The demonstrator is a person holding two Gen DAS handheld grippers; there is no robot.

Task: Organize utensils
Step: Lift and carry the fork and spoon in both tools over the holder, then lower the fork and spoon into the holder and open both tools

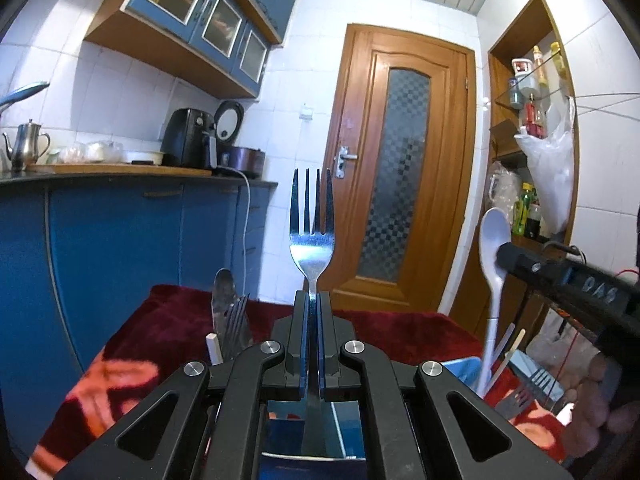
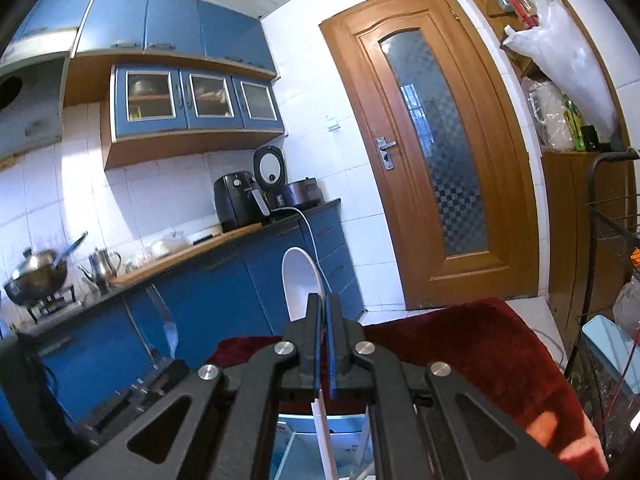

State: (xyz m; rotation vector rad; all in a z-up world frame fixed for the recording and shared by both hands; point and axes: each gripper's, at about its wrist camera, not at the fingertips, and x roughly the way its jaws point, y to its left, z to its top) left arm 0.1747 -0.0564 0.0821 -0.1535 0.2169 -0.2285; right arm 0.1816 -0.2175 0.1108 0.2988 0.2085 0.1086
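Note:
My left gripper point(image 1: 313, 294) is shut on a steel fork point(image 1: 312, 232) and holds it upright, tines up, above a blue holder point(image 1: 296, 432). My right gripper point(image 2: 325, 298) is shut on a white plastic spoon point(image 2: 302, 284), bowl up, above a light blue box point(image 2: 304, 440). In the left wrist view the same white spoon point(image 1: 494, 240) stands at the right with the right gripper's body point(image 1: 572, 280) on it. The held fork also shows in the right wrist view point(image 2: 162, 316) at the left.
A dark red cloth point(image 1: 400, 332) covers the table. A knife and a fork point(image 1: 230, 320) stand in a holder at left; another fork point(image 1: 528, 388) and sticks lie at right. Blue cabinets point(image 1: 120, 260), a wooden door point(image 1: 400, 168) and a wire rack point(image 2: 612, 260) surround it.

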